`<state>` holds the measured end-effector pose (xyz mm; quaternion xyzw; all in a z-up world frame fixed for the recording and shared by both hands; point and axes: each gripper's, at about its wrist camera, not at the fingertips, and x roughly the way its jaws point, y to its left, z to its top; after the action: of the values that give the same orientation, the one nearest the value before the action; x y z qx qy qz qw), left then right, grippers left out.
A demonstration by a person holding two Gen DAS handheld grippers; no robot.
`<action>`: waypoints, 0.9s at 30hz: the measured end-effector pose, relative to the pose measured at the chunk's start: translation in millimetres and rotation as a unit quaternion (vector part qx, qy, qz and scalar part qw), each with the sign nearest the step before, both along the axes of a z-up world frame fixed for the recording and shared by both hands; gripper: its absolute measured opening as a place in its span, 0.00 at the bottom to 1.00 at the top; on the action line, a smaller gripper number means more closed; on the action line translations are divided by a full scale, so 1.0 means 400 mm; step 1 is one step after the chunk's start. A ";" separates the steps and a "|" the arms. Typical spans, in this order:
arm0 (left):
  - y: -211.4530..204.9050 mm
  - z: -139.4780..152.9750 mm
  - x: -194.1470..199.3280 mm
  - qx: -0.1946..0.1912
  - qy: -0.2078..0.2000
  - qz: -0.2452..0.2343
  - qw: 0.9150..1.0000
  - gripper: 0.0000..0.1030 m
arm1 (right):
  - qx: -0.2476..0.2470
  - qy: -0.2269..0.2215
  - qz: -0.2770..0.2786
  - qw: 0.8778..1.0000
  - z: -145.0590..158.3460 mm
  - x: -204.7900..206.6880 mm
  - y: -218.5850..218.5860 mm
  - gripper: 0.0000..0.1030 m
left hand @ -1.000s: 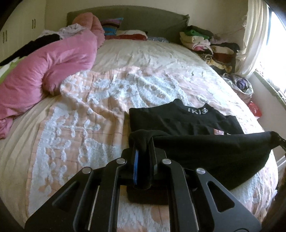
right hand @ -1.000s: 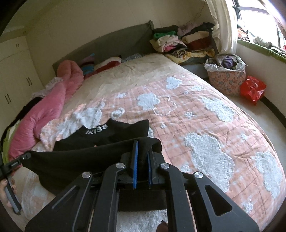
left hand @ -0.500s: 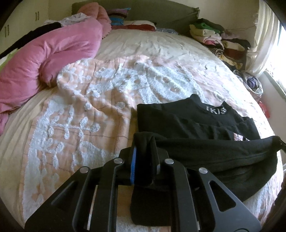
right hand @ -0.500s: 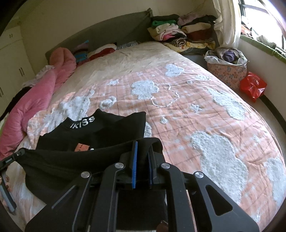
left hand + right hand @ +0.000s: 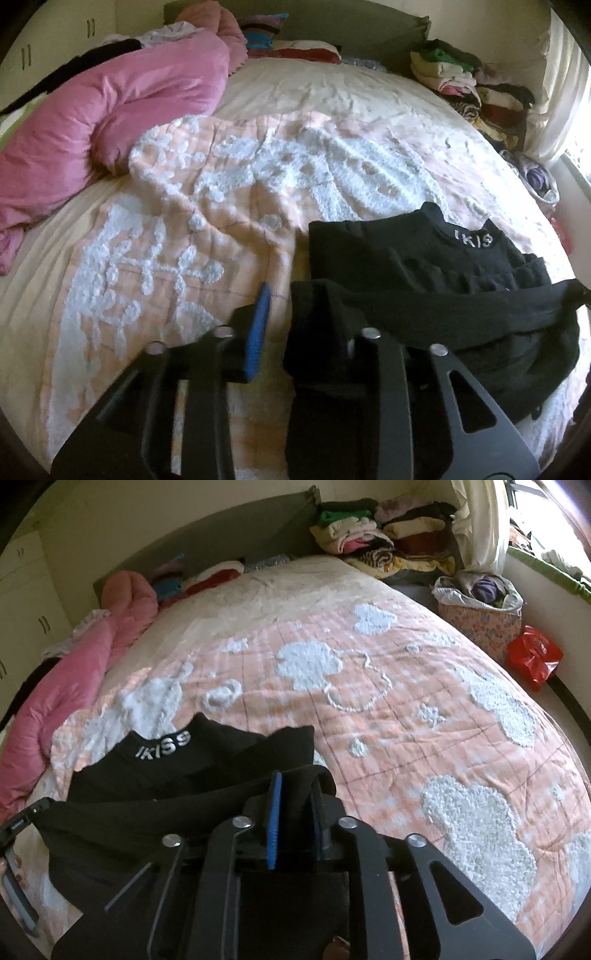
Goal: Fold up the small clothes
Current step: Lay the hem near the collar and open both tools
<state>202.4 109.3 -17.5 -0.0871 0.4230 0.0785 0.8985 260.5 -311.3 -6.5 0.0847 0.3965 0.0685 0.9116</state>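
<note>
With both my left gripper (image 5: 280, 325) and right gripper (image 5: 295, 819) opening, the black garment (image 5: 424, 306), lower right, may cling and unfold.

A black top (image 5: 424, 266) (white letters on its collar) is lying flat near the bed's (image 5: 332, 96) foot edge, its lower half doubling up over itself.

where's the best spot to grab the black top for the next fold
Probably the two near corners of the black top, on the folded edge facing the grippers. It lies flat on the bedspread with the lettered collar at the far end, so come in low from the near side. Both jaws are opening, cloth between them: left gripper, right gripper.
</note>
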 end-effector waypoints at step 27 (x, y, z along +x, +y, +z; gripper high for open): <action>-0.142 -0.037 -0.094 0.047 0.019 -0.085 0.995 0.20 | -0.090 0.039 0.104 0.990 -0.088 -0.114 0.132 0.26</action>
<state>164.8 52.4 -32.2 -0.0071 0.4415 0.0234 0.8969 214.8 -258.3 -41.8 -0.0363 0.4427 0.1235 0.8874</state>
